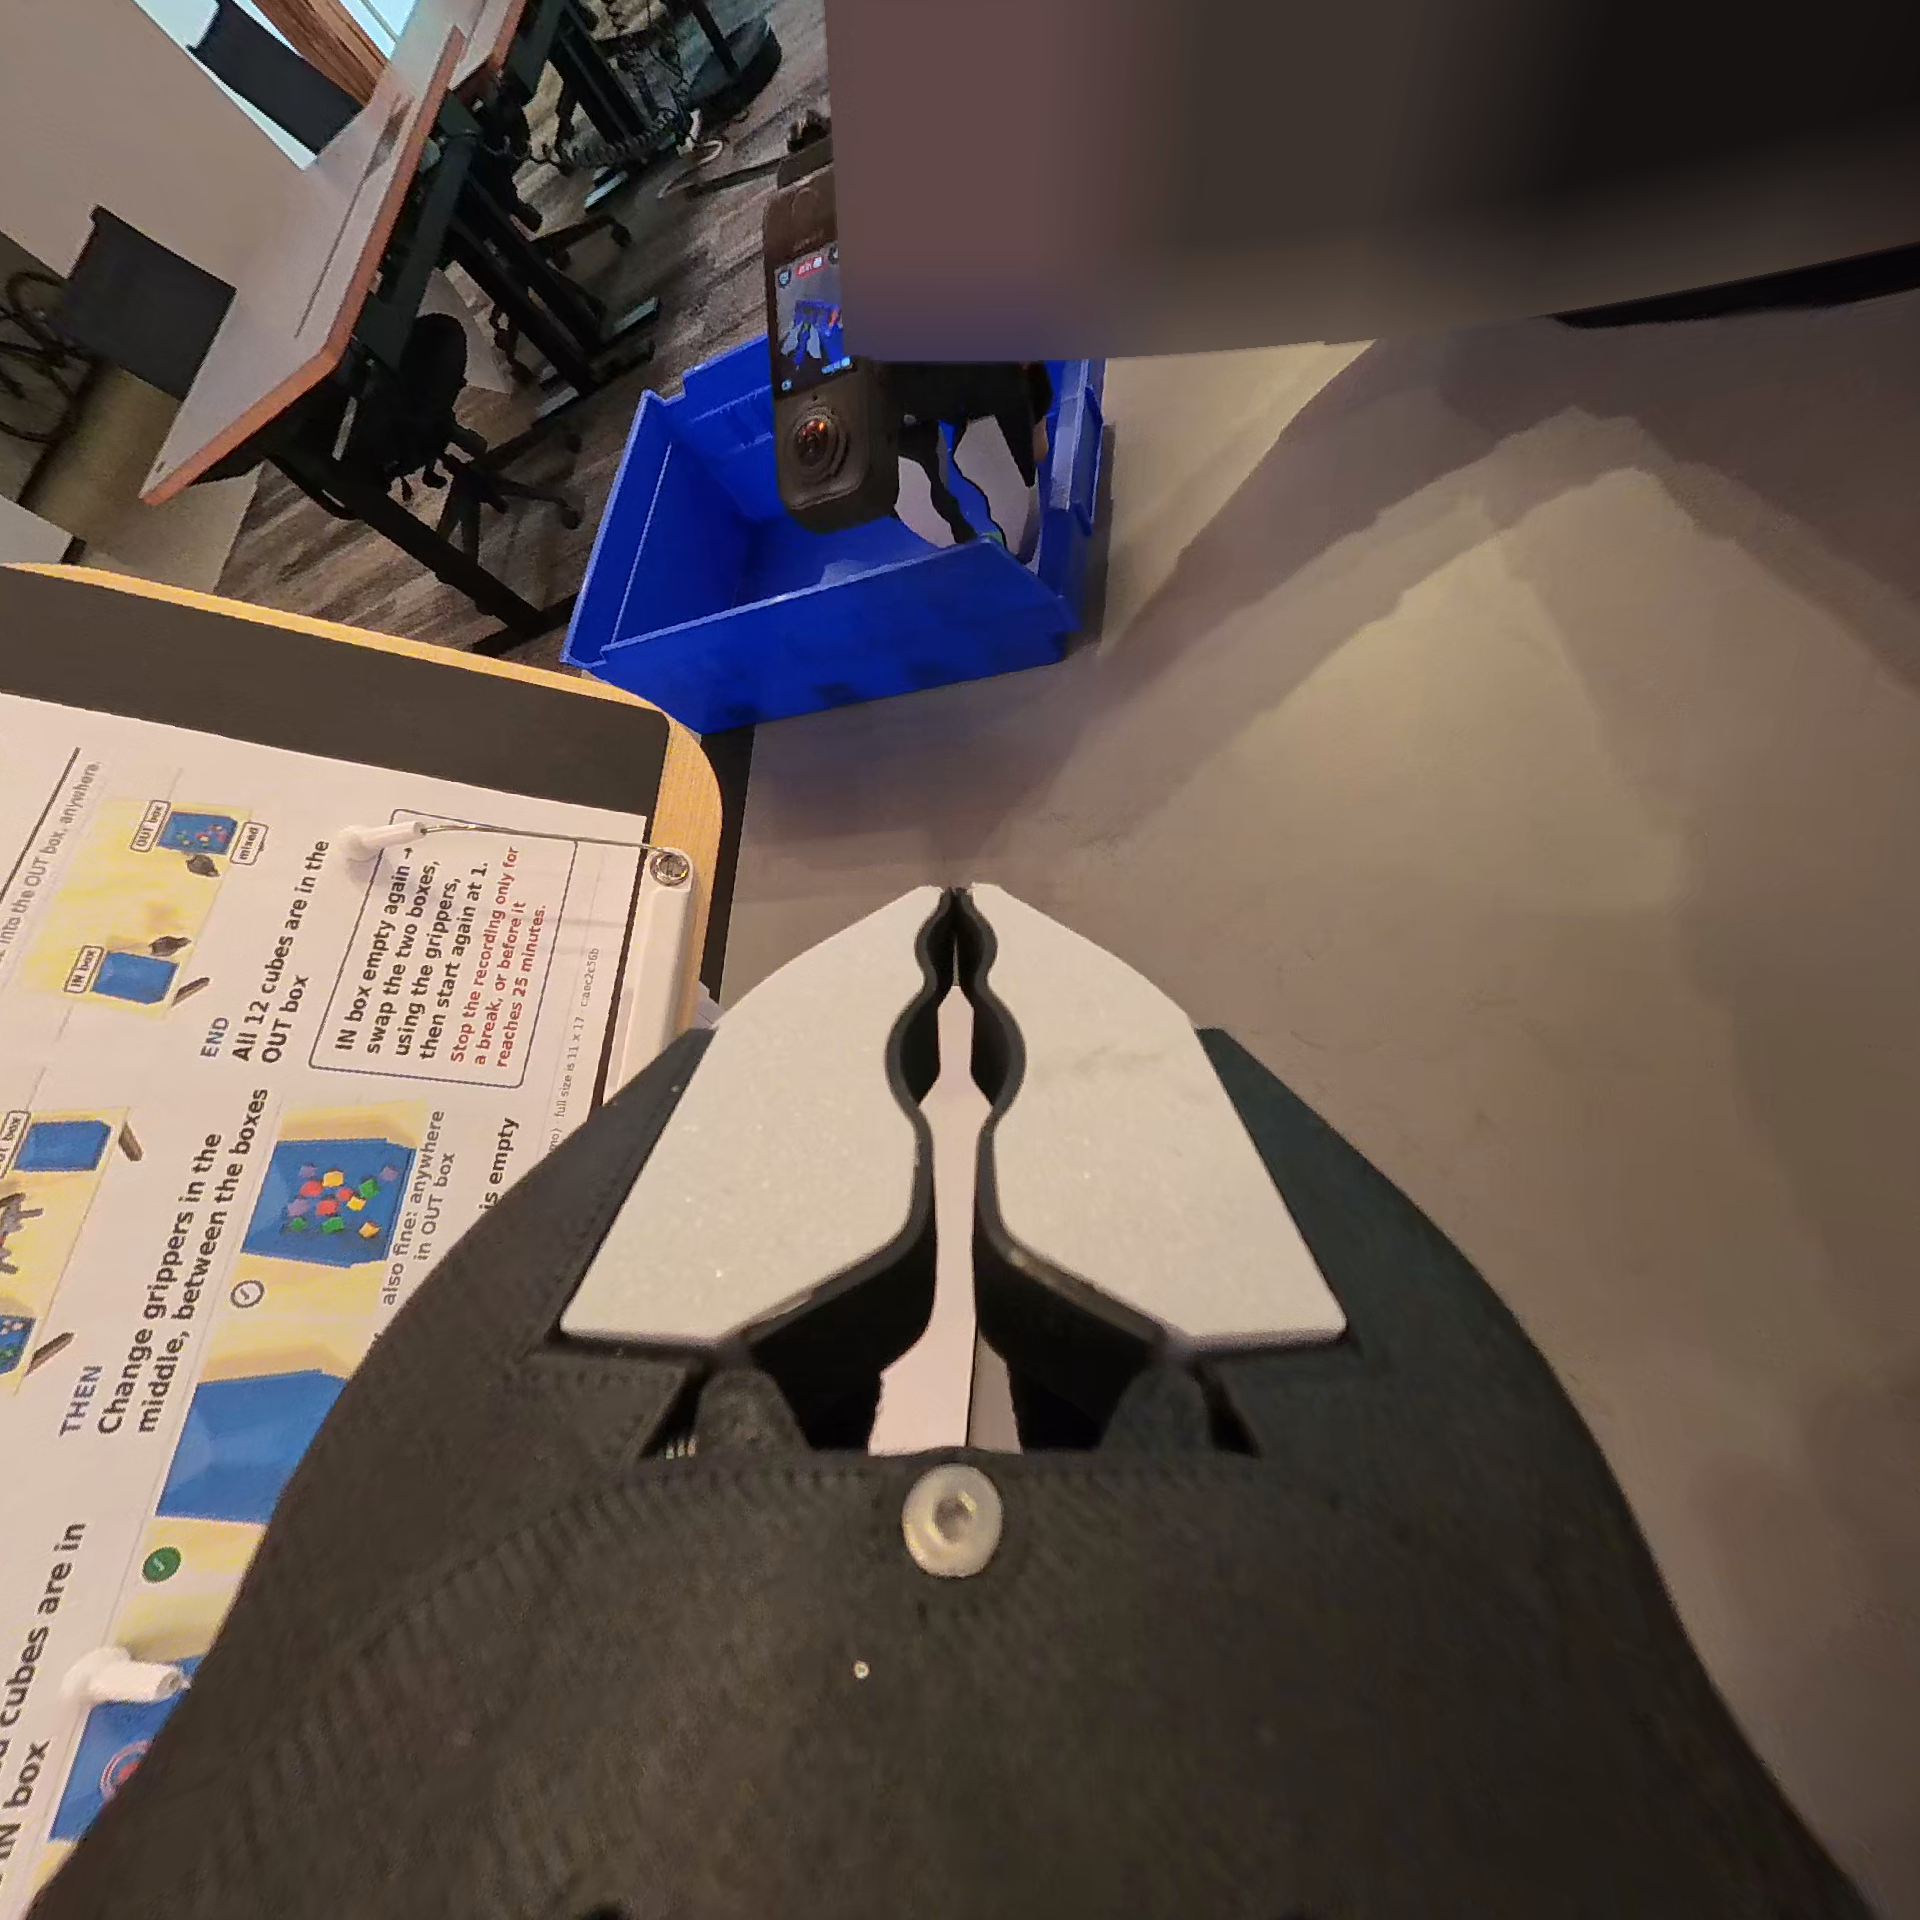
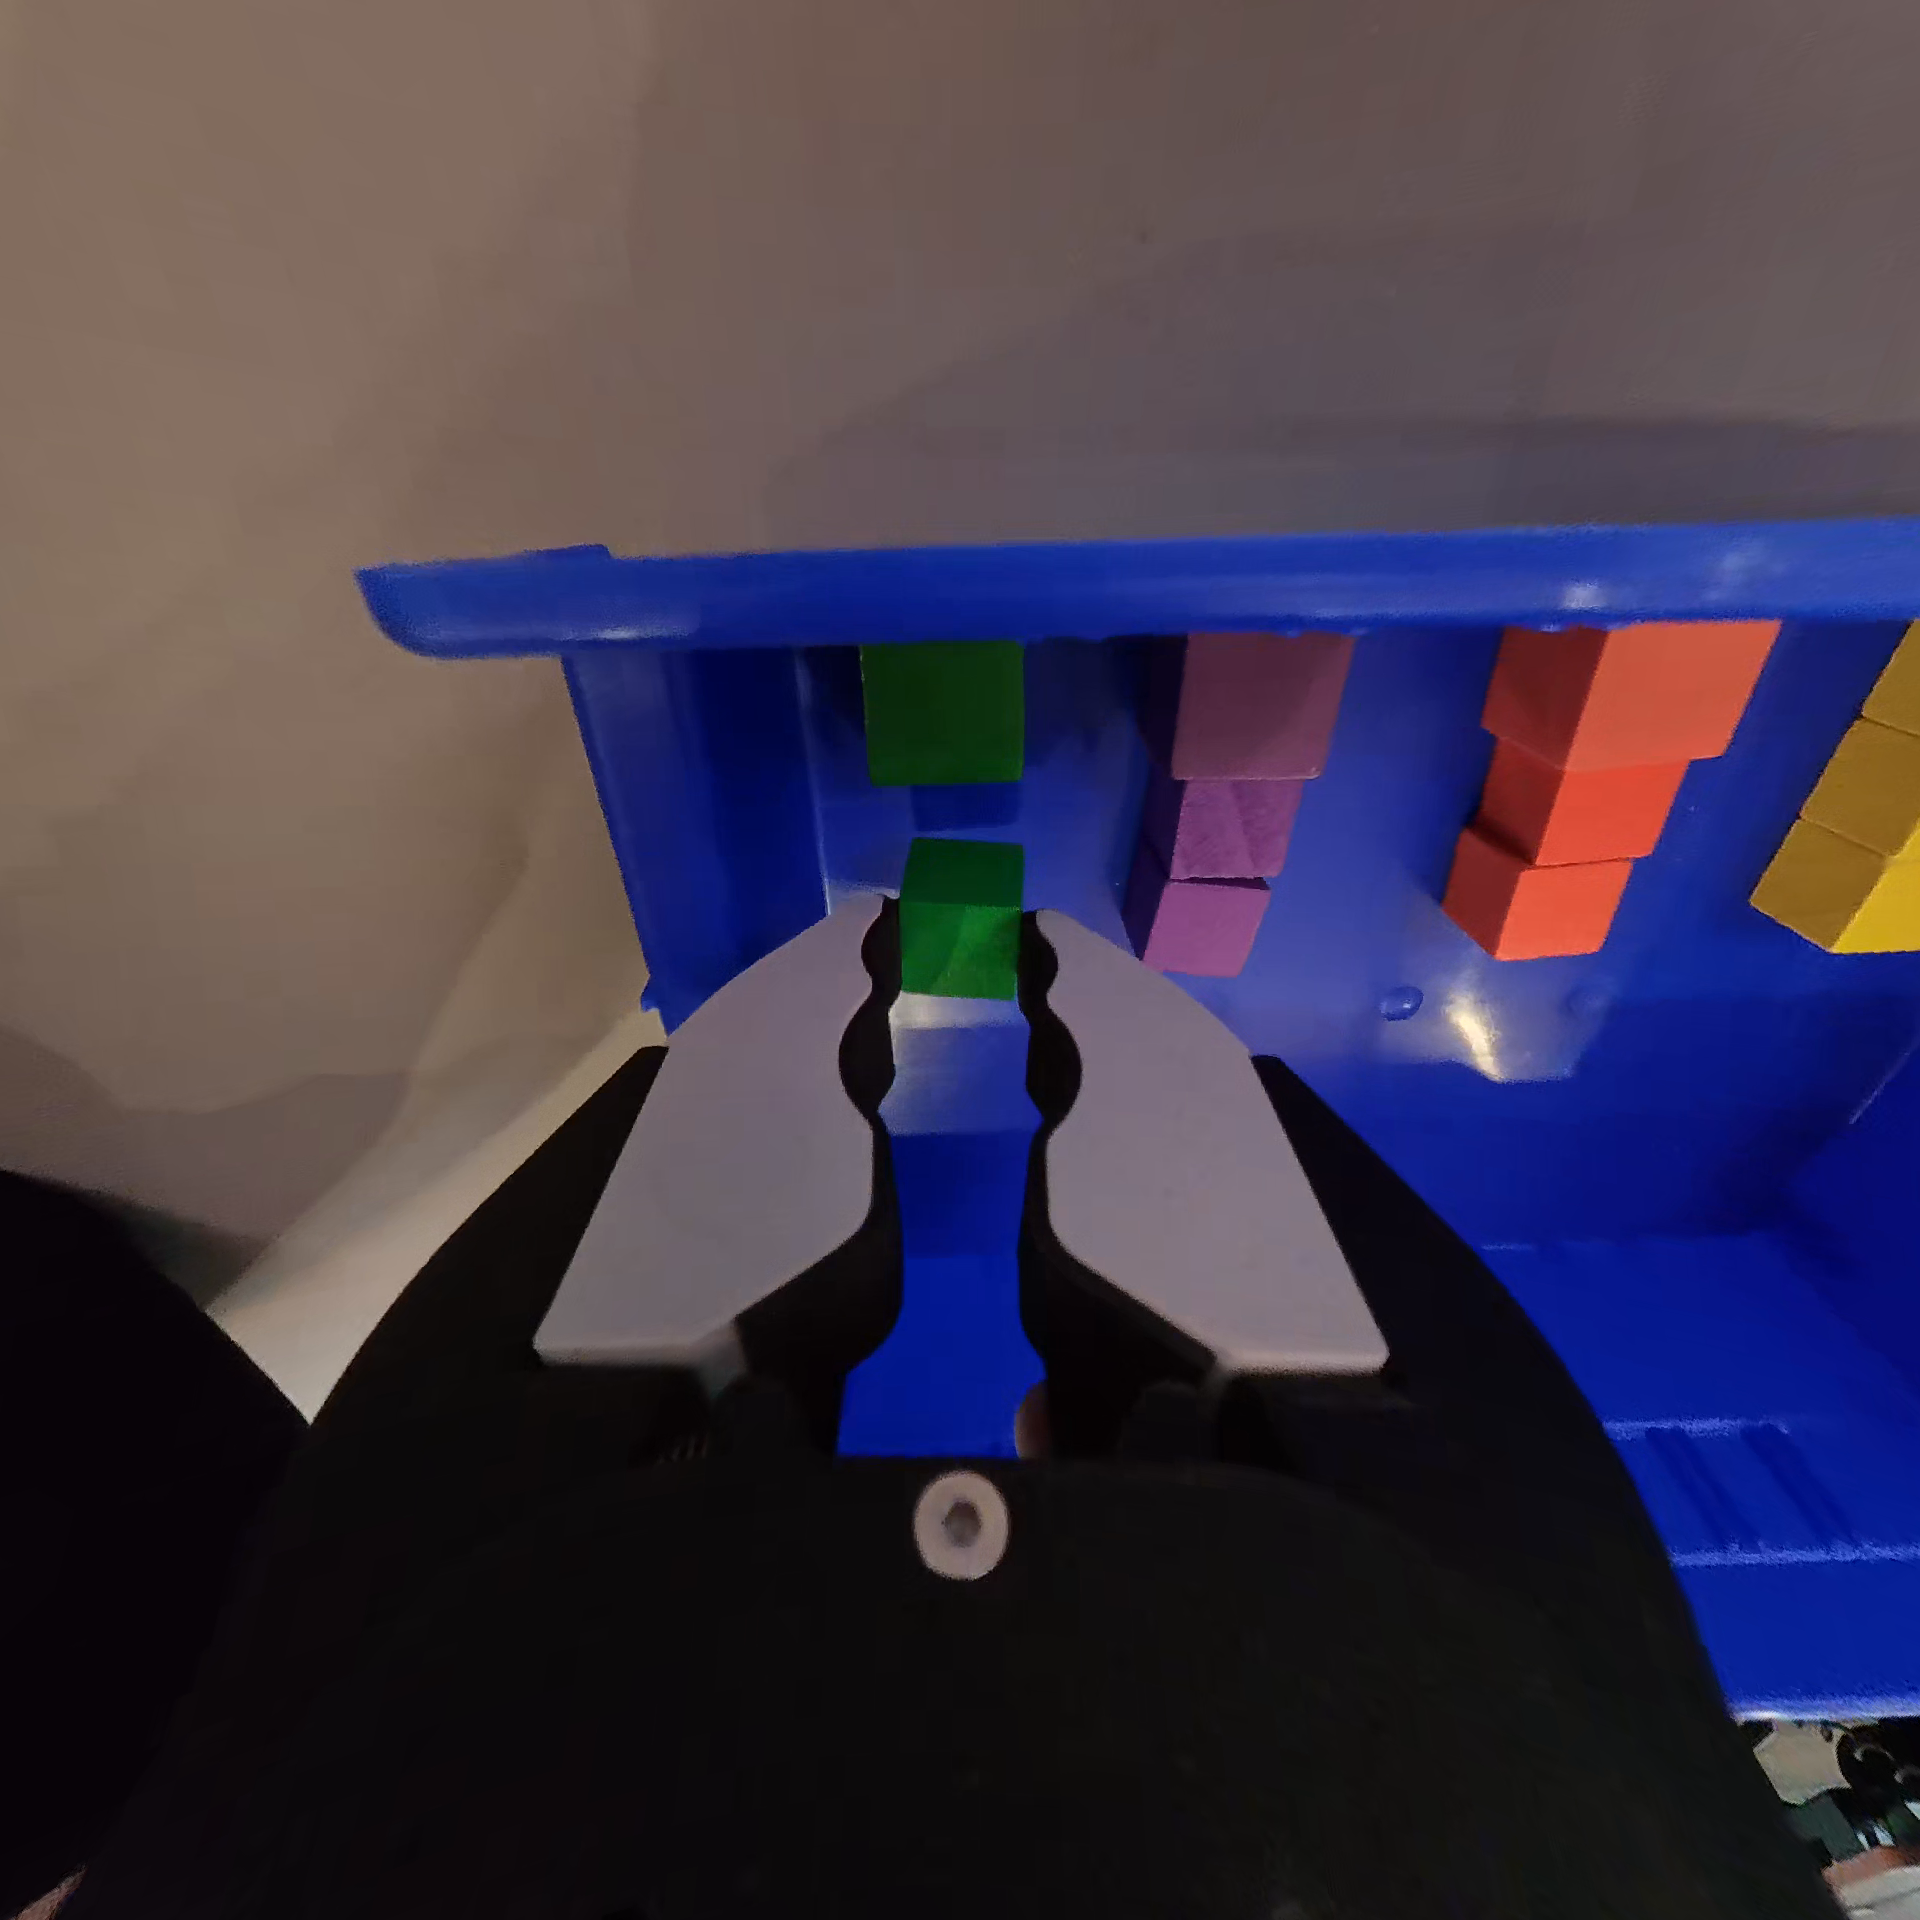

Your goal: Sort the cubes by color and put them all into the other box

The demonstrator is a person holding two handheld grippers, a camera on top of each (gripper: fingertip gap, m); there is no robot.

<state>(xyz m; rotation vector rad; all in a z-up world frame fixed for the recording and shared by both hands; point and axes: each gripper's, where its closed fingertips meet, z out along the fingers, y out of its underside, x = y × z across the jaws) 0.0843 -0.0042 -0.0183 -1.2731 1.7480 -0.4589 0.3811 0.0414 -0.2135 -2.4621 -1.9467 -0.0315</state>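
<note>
So the whole setup is sitting on a plain grey matte tabletop [image 1: 1455, 831], and off to the left of it a light wooden board [image 1: 686, 790] is carrying a printed instruction sheet [image 1: 312, 987] with little pictures on it, pinned down by a thin wire clip. Behind that, in the left wrist view, an office room is showing: wood-look flooring, desks with brown edges [image 1: 312, 312] and a black rolling chair [image 1: 436, 416].

Over on the far side of the table an empty blue plastic bin [image 1: 831, 613] is sitting open, and a black action camera [image 1: 831, 416] mounted on the other gripper is hanging right in front of it.

The left gripper [image 1: 956, 894] is hovering low over bare table, pointing toward that bin, its white fingers pressed together at the tips with nothing between them.

The right gripper [image 2: 956, 925] is reaching down into a second blue plastic bin [image 2: 1143, 592], and its jaws are clamping a small green wooden cube [image 2: 961, 920] right at the tips. That cube is lining up just short of another green cube [image 2: 943, 712] that's sitting against the bin's far wall, with a small gap between the two. To the right, sorted rows are running out from the same wall: three purple cubes [image 2: 1236, 805], then three orange-red cubes [image 2: 1579, 800], then yellow cubes [image 2: 1860, 852] cut off at the frame edge. Can't tell if the gripped cube is touching the bin floor or not.
</note>
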